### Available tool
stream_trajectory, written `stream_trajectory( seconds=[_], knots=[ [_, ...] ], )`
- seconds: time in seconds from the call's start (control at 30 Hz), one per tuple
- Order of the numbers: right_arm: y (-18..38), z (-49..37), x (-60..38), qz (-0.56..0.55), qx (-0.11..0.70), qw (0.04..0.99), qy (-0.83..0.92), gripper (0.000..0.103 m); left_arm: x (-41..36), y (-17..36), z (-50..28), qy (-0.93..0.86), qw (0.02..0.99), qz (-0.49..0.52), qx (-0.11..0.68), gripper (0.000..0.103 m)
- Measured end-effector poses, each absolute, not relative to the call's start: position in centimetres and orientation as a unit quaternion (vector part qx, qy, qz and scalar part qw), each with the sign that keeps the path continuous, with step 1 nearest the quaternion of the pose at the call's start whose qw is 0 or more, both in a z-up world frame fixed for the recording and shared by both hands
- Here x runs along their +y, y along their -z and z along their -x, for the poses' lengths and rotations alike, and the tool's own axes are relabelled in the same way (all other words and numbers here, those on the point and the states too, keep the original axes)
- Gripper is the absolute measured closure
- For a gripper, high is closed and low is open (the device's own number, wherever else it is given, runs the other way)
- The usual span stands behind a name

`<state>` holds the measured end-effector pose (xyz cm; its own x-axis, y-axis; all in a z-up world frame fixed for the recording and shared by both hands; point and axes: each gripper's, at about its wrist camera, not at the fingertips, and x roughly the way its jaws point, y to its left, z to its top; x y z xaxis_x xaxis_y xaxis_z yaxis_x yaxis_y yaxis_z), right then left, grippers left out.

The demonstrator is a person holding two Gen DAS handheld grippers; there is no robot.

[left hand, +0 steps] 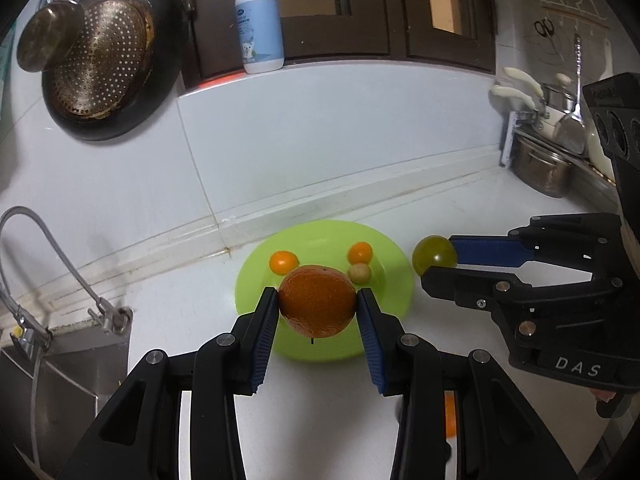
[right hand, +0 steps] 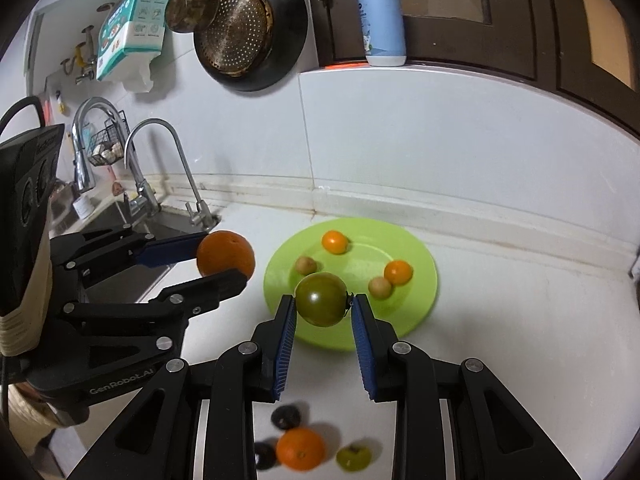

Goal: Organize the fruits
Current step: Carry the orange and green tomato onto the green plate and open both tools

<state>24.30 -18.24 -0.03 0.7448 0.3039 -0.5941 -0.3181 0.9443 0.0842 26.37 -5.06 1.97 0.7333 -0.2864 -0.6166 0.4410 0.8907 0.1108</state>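
The left tool [left hand: 317, 300] gripped an orange [left hand: 317, 301] between its blue pads, above the near edge of a lime-green plate [left hand: 392, 280] on the white counter [left hand: 192, 292]. The right tool [right hand: 323, 304] clamped a green tomato [right hand: 321, 299] the same way, above the plate's near rim.

Only the right wrist view showed all four small fruits on the plate: two small oranges, one at the back [right hand: 335, 241] and one at the right [right hand: 398, 272], and two pale round fruits [right hand: 306, 265] [right hand: 380, 287]. The left wrist view showed just three of them, the held orange covering part of the plate. Only the right view also showed loose fruit on the counter near the camera: one orange [right hand: 300, 449], one green tomato [right hand: 353, 457], and two dark fruits [right hand: 286, 417] [right hand: 265, 455], blurred.

The counter ran along a white tiled wall. A sink [right hand: 120, 220] with two faucets sat to the left; one perforated strainer [right hand: 234, 36] hung inside a dark pan on the wall, and one pump bottle [left hand: 260, 28] stood on the ledge.
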Motion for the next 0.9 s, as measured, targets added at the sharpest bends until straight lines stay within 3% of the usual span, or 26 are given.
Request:
stream_trajectory(
  seconds=[0.9],
  knots=[
    [4.6,-37.6,-18.3,0.024,0.375,0.91,-0.174,0.073,-6.1,3.4,-38.5,0.189,0.901,-0.118,0.373,0.063]
  ],
)
